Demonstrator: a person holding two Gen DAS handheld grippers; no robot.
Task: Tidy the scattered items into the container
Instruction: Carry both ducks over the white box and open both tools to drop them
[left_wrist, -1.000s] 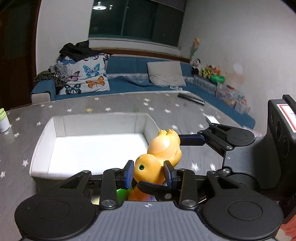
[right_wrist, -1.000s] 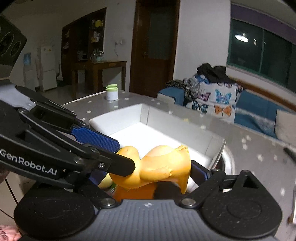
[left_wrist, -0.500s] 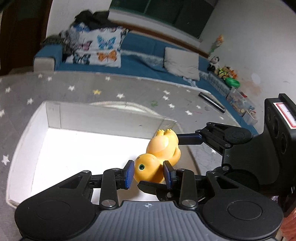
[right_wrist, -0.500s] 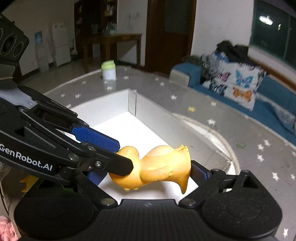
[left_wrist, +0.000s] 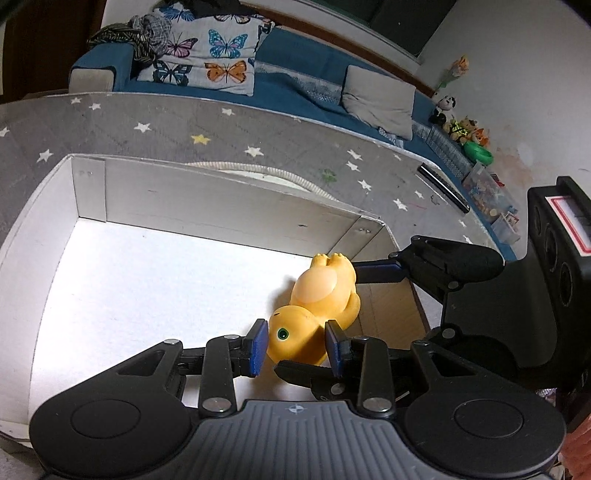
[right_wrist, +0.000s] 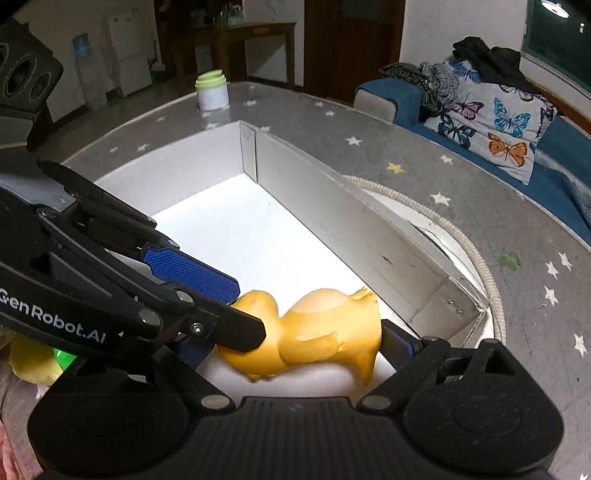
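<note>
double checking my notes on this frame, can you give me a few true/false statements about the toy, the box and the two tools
1. Both tools grip the orange toy. True: the left tool clamps its head, and the right tool holds its body.
2. The toy is over the white box. True.
3. The box is already full of items. False: only its bare white floor shows.
4. The green-lidded jar sits inside the box. False: it stands on the star-patterned table beyond the box.
5. The toy is upright. False: it lies sideways between the tools.
</note>
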